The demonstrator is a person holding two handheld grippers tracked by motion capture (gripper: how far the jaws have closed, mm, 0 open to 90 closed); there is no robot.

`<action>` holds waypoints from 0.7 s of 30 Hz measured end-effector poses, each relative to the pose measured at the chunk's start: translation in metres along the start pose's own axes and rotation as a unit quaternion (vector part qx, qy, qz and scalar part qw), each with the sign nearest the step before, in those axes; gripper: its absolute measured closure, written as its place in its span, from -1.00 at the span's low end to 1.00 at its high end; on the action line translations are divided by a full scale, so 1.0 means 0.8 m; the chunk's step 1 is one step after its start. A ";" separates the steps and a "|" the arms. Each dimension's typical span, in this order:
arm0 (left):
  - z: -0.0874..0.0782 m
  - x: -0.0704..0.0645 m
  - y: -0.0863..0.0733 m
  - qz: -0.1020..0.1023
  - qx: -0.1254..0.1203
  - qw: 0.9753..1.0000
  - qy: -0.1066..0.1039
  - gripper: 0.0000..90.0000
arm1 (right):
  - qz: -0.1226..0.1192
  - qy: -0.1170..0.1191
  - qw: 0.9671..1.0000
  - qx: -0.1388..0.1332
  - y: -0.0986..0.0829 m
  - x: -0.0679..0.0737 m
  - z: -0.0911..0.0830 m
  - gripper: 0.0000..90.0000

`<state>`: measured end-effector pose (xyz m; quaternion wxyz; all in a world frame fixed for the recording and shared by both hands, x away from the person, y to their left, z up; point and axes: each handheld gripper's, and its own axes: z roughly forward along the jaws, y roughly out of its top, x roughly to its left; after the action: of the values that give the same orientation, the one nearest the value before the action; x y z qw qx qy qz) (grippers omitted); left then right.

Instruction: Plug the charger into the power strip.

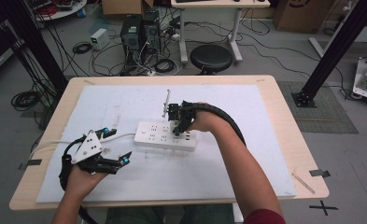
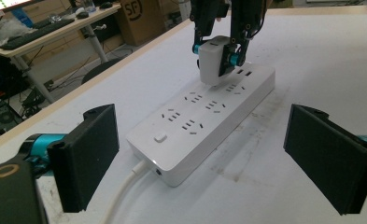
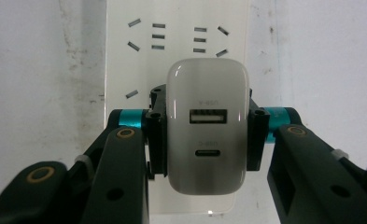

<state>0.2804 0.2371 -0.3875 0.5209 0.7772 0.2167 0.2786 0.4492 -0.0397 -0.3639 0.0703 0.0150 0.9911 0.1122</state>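
Note:
A white power strip [image 1: 165, 136] lies on the white mat [image 1: 125, 100] at mid table, its cable running off to the left. My right gripper [image 1: 177, 127] is shut on a white USB charger [image 3: 205, 126] and holds it upright just over the strip's right end; its base meets the sockets [image 2: 214, 70]. The charger's two USB ports face the right gripper view's camera. My left gripper [image 1: 112, 161] stands open at the near left of the strip [image 2: 204, 119], a short way from it, with nothing between its pads [image 2: 90, 149].
A thin grey stick [image 1: 165, 102] lies on the mat just behind the strip. The wooden table's edge [image 1: 284, 116] rings the mat. Beyond the table stand a black stool [image 1: 211, 58], computer towers and many floor cables.

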 end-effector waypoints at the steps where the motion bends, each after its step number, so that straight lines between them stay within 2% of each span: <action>1: 0.000 0.000 0.000 0.002 0.003 1.000 0.000 -0.77 | 0.000 0.000 1.000 0.002 0.001 0.000 0.000 0.41; 3: 0.003 0.000 0.001 0.001 0.001 1.000 -0.002 -0.77 | -0.003 0.003 1.000 0.009 0.003 -0.001 0.003 0.41; 5: 0.005 0.000 0.002 0.002 0.002 1.000 -0.003 -0.77 | 0.010 0.011 1.000 0.012 0.004 -0.004 0.006 0.41; 6: 0.006 -0.001 0.002 0.001 0.000 1.000 -0.004 -0.77 | 0.009 0.014 1.000 0.020 0.004 -0.005 0.010 0.41; 19: 0.008 -0.002 -0.001 -0.003 -0.001 1.000 0.000 -0.77 | 0.029 0.021 0.999 0.014 0.002 -0.006 0.016 0.41; 21: 0.007 -0.002 0.000 -0.001 -0.002 1.000 0.001 -0.77 | 0.036 0.028 0.999 0.013 0.002 -0.009 0.017 0.41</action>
<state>0.2829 0.2325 -0.3895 0.5224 0.7757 0.2179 0.2792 0.4583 -0.0356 -0.3755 0.0382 0.0485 0.9928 0.1023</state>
